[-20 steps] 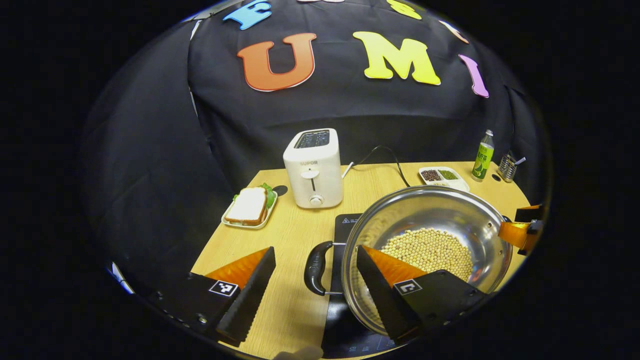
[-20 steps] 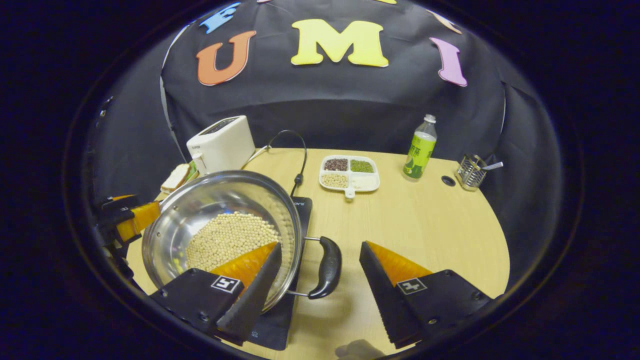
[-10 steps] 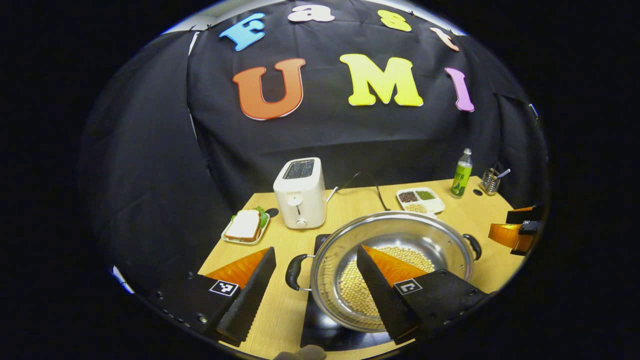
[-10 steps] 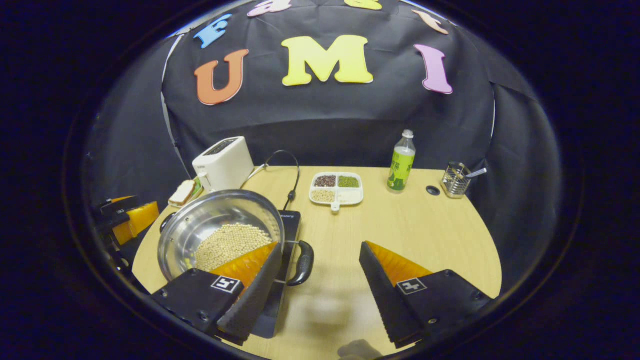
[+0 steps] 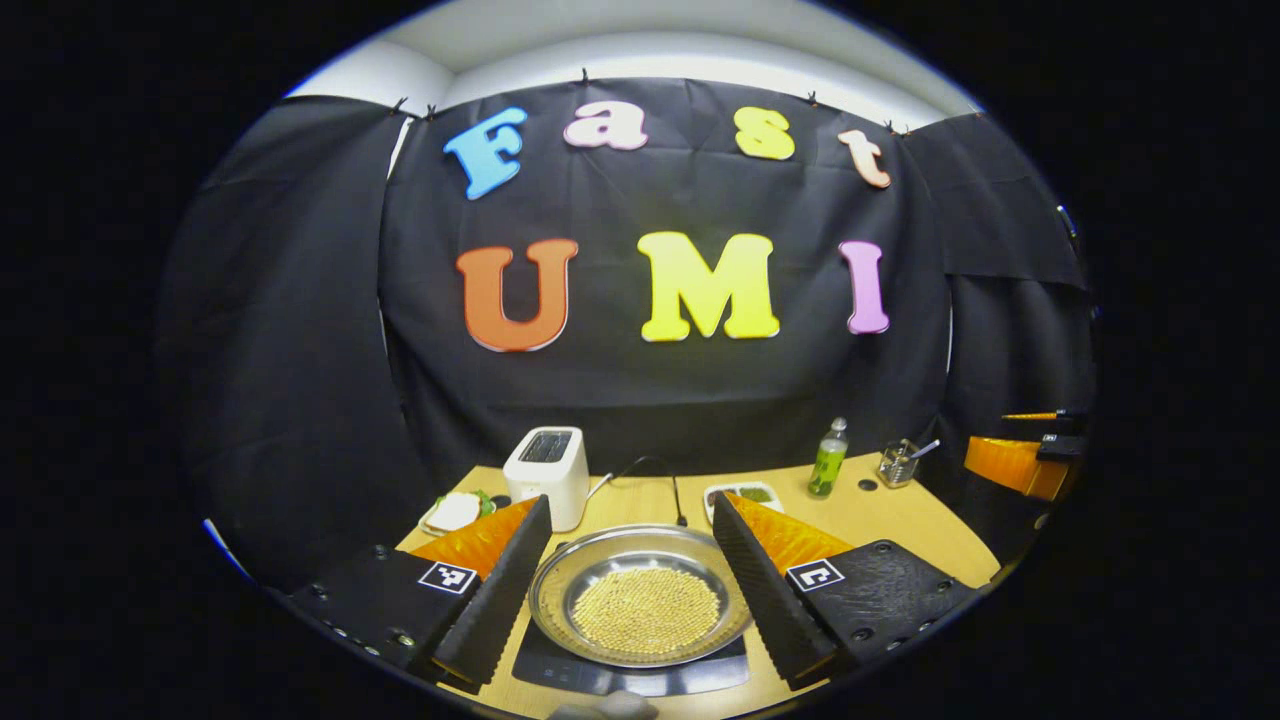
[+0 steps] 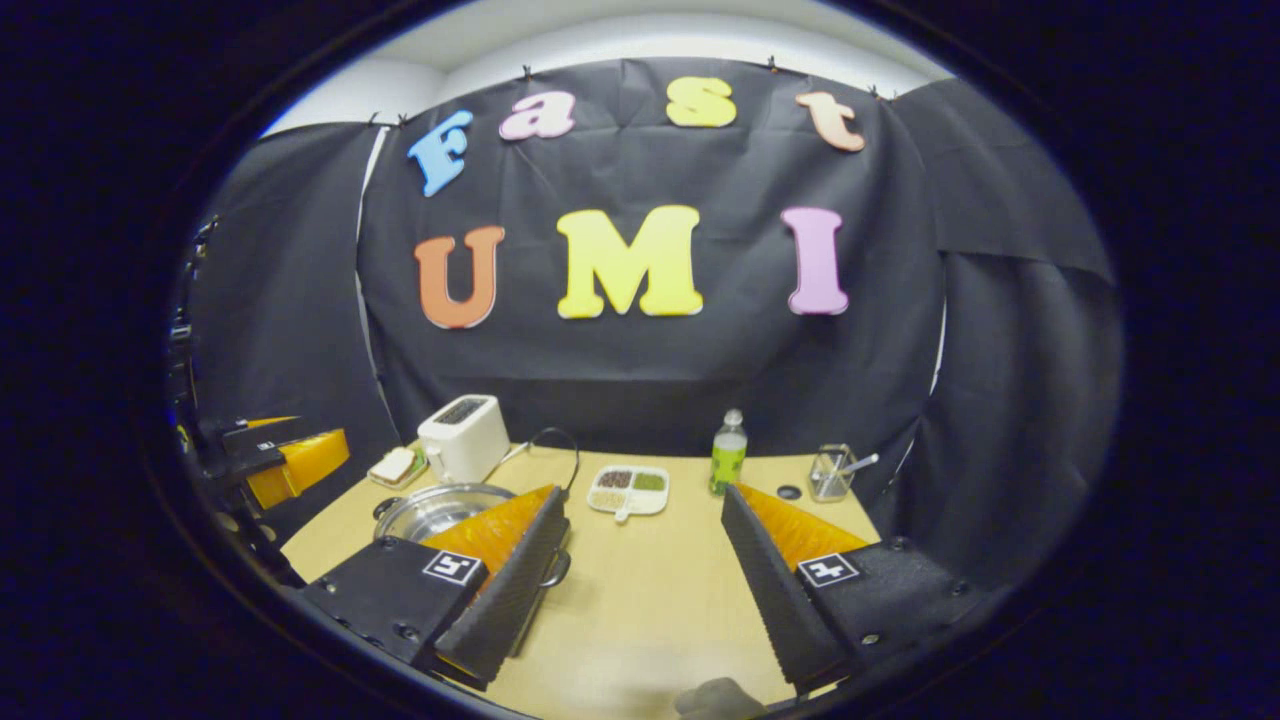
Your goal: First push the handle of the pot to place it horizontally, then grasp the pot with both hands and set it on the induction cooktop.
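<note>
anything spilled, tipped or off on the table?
Nothing stands out. The steel pot of yellow beans sits level on the black induction cooktop, no beans outside it. White toaster and green bottle stand upright.

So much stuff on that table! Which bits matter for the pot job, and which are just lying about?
For the job: pot, induction cooktop, left tongs, right tongs.

Lying about: toaster, sandwich plate, bean tray, green bottle, wire holder.
</note>
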### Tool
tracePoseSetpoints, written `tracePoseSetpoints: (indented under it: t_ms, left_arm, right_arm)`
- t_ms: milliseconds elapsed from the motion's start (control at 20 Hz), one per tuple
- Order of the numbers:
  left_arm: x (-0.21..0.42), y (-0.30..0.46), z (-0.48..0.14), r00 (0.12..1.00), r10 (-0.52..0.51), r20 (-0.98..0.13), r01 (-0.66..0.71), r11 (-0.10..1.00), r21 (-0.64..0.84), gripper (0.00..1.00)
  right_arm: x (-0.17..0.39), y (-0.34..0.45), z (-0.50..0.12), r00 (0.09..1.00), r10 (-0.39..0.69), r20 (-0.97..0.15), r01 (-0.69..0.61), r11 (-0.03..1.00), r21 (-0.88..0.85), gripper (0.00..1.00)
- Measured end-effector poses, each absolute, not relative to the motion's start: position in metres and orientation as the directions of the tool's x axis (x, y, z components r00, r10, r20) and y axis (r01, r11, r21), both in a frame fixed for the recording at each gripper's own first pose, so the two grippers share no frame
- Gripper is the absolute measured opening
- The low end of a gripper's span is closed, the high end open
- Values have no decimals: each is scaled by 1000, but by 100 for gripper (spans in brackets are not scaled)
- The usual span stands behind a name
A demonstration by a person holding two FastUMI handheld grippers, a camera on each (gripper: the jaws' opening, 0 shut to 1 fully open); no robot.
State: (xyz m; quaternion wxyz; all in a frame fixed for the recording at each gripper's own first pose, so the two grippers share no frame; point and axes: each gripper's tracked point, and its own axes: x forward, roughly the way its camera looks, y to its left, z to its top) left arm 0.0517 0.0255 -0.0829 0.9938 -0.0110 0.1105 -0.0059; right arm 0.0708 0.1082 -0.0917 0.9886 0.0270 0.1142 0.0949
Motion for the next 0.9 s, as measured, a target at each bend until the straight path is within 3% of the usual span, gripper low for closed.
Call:
tracePoseSetpoints:
  t_ms: [350, 900]
  left_arm:
    - [3, -54, 2, 997, -15, -82, 9, 997, -75, 96]
    - [-23, -116, 53, 1000, -8, -4, 8, 996, -89, 96]
  right_arm:
    - [16, -5, 1, 993, 113, -34, -110, 991, 74, 100]
    - [-12, -90, 26, 996, 91, 0, -91, 991, 101, 96]
